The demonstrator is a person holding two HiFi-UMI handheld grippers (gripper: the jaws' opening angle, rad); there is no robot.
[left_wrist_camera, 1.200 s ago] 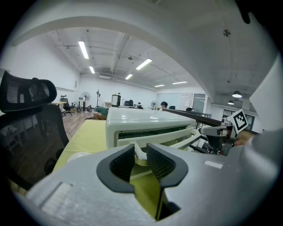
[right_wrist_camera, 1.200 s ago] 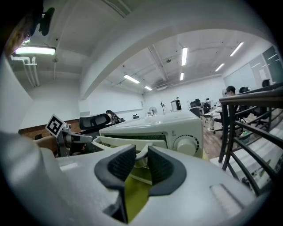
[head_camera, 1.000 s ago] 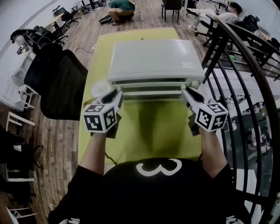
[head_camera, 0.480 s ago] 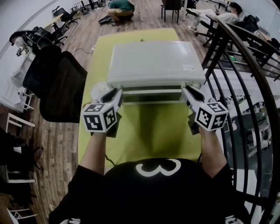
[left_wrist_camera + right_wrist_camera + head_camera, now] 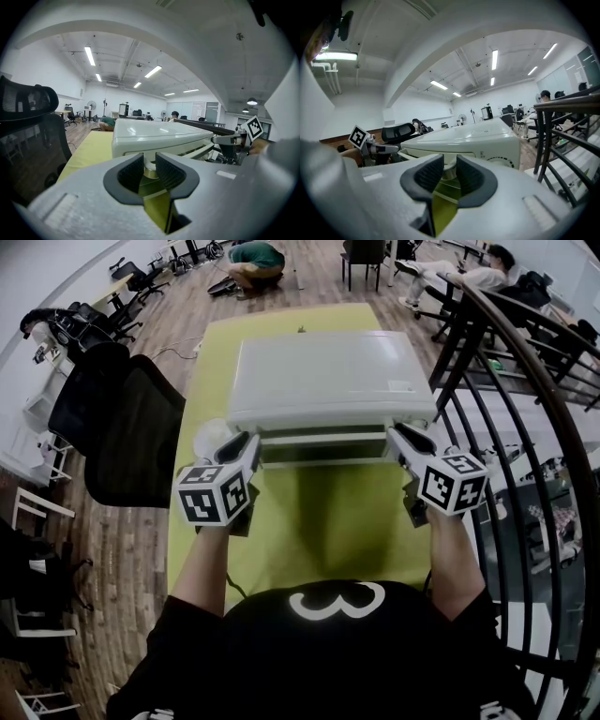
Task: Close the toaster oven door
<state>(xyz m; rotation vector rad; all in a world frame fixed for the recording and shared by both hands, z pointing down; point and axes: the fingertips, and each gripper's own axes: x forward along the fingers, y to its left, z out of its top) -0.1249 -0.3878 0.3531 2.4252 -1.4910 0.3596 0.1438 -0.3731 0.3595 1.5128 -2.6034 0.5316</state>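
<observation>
A white toaster oven (image 5: 333,381) sits on a yellow-green table (image 5: 328,521), door (image 5: 323,454) partly open, the left gripper (image 5: 251,441) and right gripper (image 5: 397,434) each with fingers (image 5: 170,172) clamped on one end of its handle (image 5: 323,439); uneven pushing could twist the door, slip a grip, or shove the oven back.

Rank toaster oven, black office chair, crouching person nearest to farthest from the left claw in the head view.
1. Toaster oven, at the left claw's tips.
2. Black office chair, left, beside the table.
3. Crouching person, beyond the table's far end.
</observation>
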